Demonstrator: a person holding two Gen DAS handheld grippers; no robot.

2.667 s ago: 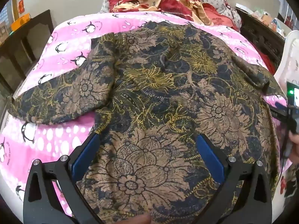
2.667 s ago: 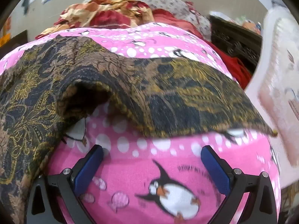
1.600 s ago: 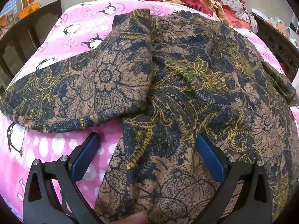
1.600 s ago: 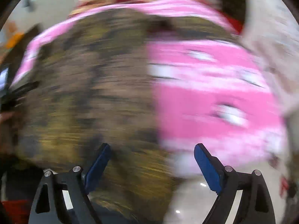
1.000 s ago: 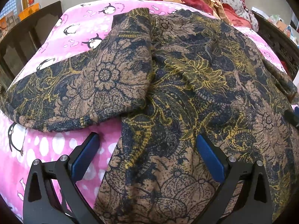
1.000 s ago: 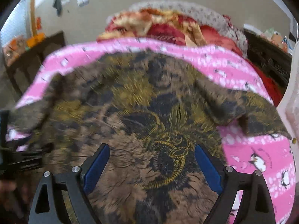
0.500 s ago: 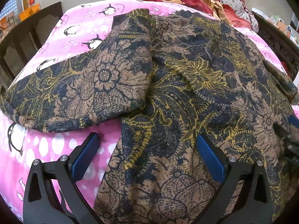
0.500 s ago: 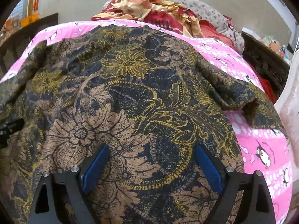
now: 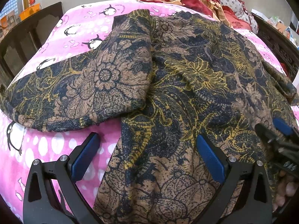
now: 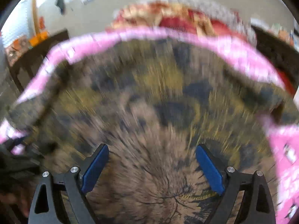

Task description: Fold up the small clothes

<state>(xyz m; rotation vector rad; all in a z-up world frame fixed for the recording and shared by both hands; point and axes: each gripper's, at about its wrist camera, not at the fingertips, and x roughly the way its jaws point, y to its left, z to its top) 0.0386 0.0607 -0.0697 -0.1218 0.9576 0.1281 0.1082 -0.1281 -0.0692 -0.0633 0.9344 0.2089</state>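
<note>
on pink penguin blanket, floral batik shirt spread, both tools spread wide

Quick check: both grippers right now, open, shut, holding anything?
Left gripper: open, holding nothing, over the shirt edge.
Right gripper: open, holding nothing, above the shirt; view is motion-blurred.

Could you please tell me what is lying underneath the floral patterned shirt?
The floral shirt lies on a pink penguin blanket, visible around its edges. Whatever sits beneath its middle is covered.
</note>
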